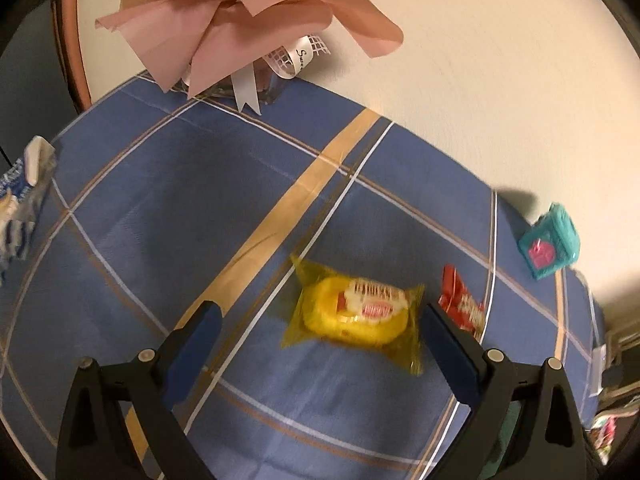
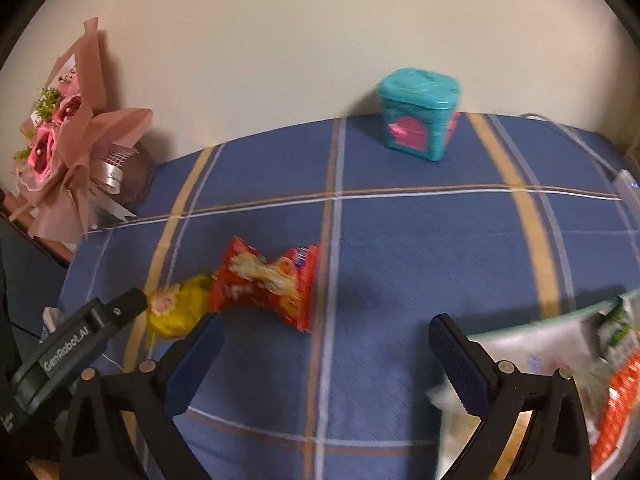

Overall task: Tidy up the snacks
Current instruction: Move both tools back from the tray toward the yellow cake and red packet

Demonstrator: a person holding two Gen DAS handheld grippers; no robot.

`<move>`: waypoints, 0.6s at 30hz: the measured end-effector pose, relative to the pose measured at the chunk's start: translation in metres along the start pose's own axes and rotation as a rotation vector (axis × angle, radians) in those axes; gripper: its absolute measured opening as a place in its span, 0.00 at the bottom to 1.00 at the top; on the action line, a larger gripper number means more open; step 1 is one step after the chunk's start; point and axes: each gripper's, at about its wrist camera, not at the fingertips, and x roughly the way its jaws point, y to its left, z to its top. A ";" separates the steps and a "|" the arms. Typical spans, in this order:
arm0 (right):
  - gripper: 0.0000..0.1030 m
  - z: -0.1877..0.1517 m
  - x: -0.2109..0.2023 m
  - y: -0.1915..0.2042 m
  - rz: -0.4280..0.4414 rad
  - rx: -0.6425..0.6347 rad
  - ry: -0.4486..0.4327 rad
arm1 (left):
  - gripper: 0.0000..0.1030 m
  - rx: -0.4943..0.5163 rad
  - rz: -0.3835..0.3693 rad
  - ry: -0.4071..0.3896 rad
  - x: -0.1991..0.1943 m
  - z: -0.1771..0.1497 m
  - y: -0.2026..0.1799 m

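1. The yellow snack pack (image 1: 356,312) lies flat on the table (image 1: 224,200), on its blue plaid cloth, between the spread fingers of the left gripper (image 1: 320,320), nearer the right finger; whether that finger touches the wrapper is unclear.
2. A red snack pack (image 2: 268,280) lies just beside the yellow one, their ends touching or overlapping in the right wrist view.
3. A teal box (image 2: 418,120) with a pink patch stands at the table's far edge by the cream wall (image 2: 280,40).
4. A pink wrapped bouquet (image 2: 68,152) stands at the far left corner.
5. The right gripper (image 2: 324,336) hovers over bare cloth, fingers released and holding nothing; a clear tray (image 2: 520,344) of snacks sits beside its right finger.
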 end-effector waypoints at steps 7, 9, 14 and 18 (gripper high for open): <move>1.00 0.009 0.046 0.017 0.024 -0.004 0.032 | 0.96 -0.014 -0.040 -0.001 0.016 0.010 0.000; 1.00 0.010 0.056 0.021 0.034 -0.006 0.036 | 0.96 -0.022 -0.058 0.011 0.021 0.011 0.001; 1.00 0.011 0.069 0.025 0.036 -0.005 0.042 | 0.96 -0.032 -0.072 0.017 0.029 0.011 0.003; 1.00 0.009 0.079 0.028 0.007 -0.010 0.049 | 0.96 -0.026 -0.081 0.015 0.031 0.010 0.001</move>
